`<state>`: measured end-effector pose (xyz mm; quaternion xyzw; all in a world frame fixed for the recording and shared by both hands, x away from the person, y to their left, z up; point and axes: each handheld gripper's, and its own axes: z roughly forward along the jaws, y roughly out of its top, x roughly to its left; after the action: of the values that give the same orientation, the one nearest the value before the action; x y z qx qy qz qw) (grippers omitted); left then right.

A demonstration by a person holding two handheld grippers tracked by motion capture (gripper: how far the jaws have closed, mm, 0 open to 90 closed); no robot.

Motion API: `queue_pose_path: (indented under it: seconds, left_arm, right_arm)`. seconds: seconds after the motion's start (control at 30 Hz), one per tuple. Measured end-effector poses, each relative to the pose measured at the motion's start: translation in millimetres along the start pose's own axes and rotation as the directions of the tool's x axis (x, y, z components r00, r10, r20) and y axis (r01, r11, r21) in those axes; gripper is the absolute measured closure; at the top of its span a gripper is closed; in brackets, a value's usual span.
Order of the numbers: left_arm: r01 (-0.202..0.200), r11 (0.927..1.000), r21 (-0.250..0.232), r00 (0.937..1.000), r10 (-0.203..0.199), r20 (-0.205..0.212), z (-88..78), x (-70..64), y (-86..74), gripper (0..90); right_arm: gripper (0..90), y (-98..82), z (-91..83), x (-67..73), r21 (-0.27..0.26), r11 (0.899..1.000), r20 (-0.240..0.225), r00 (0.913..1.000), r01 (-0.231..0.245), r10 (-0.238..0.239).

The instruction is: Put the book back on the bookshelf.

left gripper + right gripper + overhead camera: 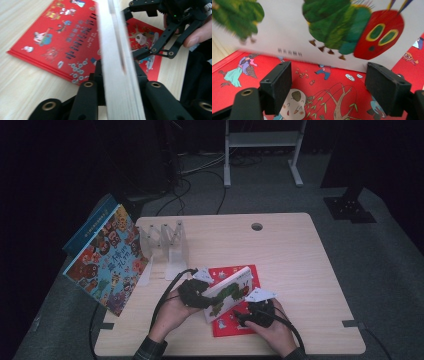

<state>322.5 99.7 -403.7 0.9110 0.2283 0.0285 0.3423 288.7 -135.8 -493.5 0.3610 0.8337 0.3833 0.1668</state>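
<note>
In the high view, low in the middle of the frame, the left gripper [200,295] clamps the lower left edge of the caterpillar book [229,293], which tilts up over the red book [231,320] lying flat on the table [290,250], while the right gripper [250,316] sits just right of it. In the left gripper view the caterpillar book's page edge [117,65] runs up the centre between jaws pressed on it, the red book [62,42] behind at upper left. In the right gripper view the jaws stand apart and hold nothing; the caterpillar book [332,30] spans the top, the red book [324,90] below.
</note>
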Motion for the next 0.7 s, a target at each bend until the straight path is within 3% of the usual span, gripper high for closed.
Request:
queue_pose_path:
  seconds: [0.27,0.7]
  left_arm:
    - [0.005,0.9998,-0.019,0.9999,-0.005,-0.013,-13.2,1.5,0.1,75.5]
    - [0.069,0.994,-0.085,0.9937,-0.076,-0.083,-69.7,20.8,-19.7,75.5]
  right_arm:
    - [20.6,-1.9,0.4,-2.2,-0.014,1.0,-0.011,0.9999,0.002,-0.003]
    - [20.3,-4.1,0.3,-2.7,-0.03,1.0,-0.014,0.9999,0.004,-0.004]
